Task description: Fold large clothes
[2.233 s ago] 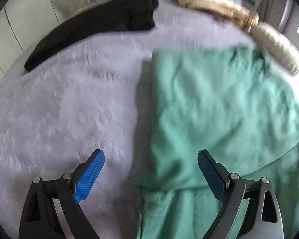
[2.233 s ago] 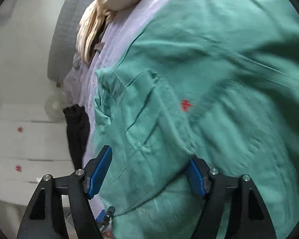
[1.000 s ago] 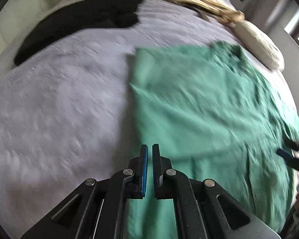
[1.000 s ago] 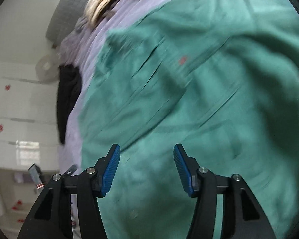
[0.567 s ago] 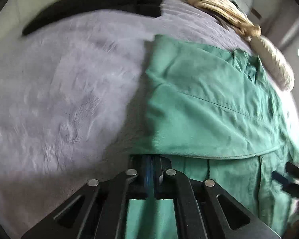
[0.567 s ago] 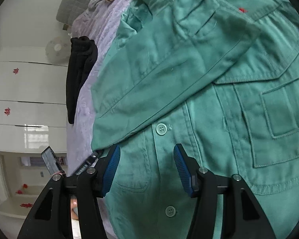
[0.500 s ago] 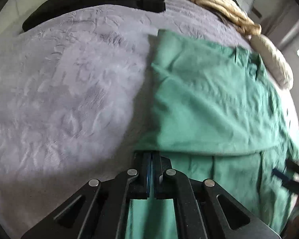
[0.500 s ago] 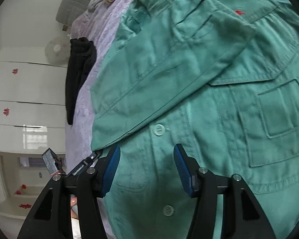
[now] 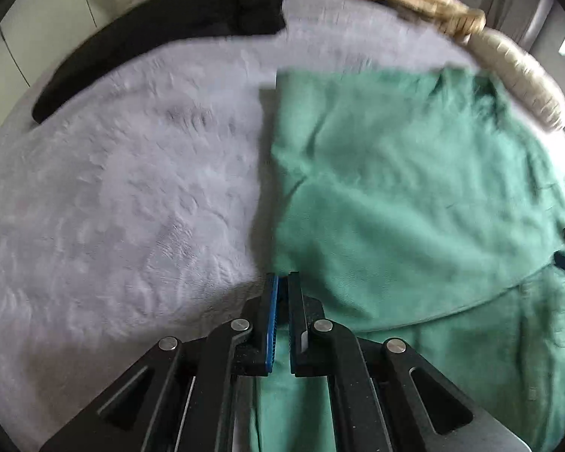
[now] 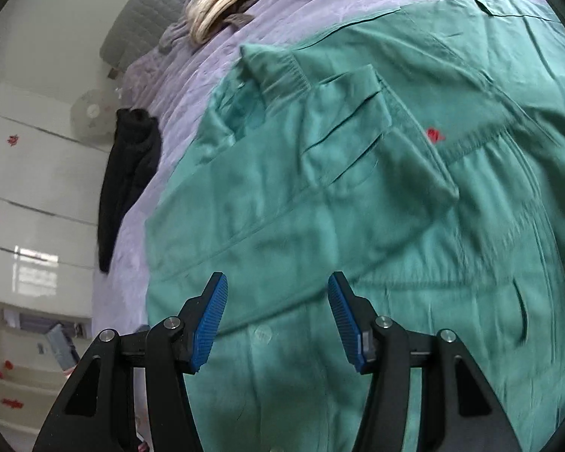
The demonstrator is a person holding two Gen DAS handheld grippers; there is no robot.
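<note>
Jaws pinched together on the left gripper (image 9: pixel 282 282) at the green shirt's (image 9: pixel 414 196) near-left edge; right gripper (image 10: pixel 277 293) hovers, jaws apart, over it.

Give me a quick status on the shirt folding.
Left gripper shut at the green shirt's edge; grip unclear. Right gripper open above it, empty. One sleeve folded across. Nothing in the way.

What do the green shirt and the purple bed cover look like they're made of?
The green shirt looks like matte woven cotton or a blend: crisp stitched seams, pleats, plastic-looking buttons, soft creases. The purple bed cover seems plush or embossed fabric, faintly shiny, with a raised pattern. Blur leaves both uncertain.
</note>
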